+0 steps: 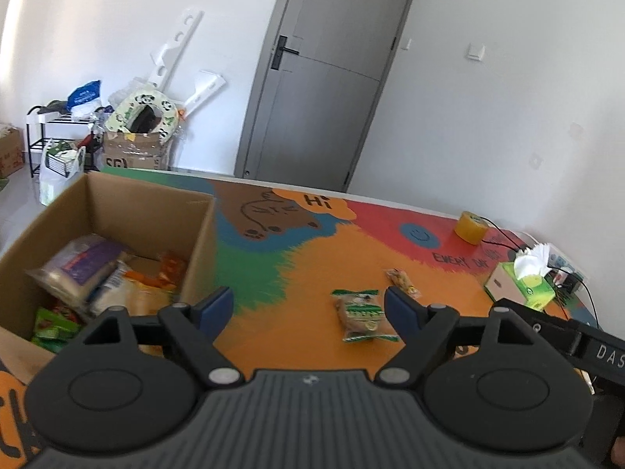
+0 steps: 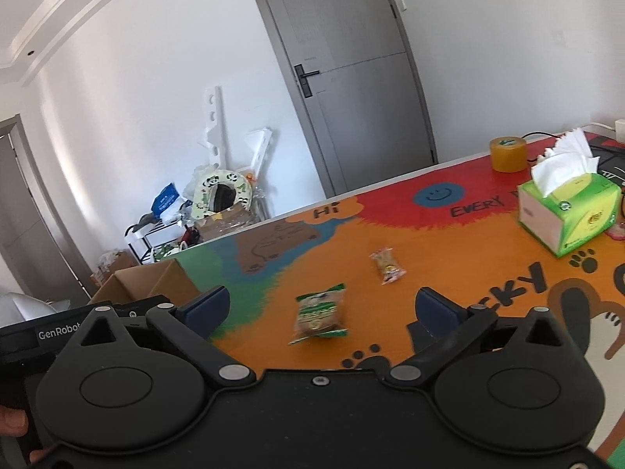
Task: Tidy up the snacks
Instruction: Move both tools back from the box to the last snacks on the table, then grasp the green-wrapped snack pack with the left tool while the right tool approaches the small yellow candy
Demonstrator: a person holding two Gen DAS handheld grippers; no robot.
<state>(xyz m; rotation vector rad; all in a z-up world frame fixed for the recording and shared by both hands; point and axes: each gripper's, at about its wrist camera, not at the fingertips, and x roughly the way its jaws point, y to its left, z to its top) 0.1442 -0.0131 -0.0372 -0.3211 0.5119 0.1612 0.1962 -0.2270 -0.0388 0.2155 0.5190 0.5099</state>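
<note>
Cardboard box (image 1: 117,211), green snack packet (image 2: 321,314), table (image 2: 449,258)

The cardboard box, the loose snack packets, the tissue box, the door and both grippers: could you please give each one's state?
cardboard box: open, holding snacks
green snack packet: sealed, on table
small snack packet: sealed, on table
tissue box: tissue protruding
door: closed
left gripper: open, empty
right gripper: open, empty

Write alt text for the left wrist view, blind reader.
The left gripper, fingers open and empty, points at a green-wrapped snack on a colourful tabletop. A smaller snack packet lies just beyond it, and an open cardboard box holding snacks sits at left.
</note>
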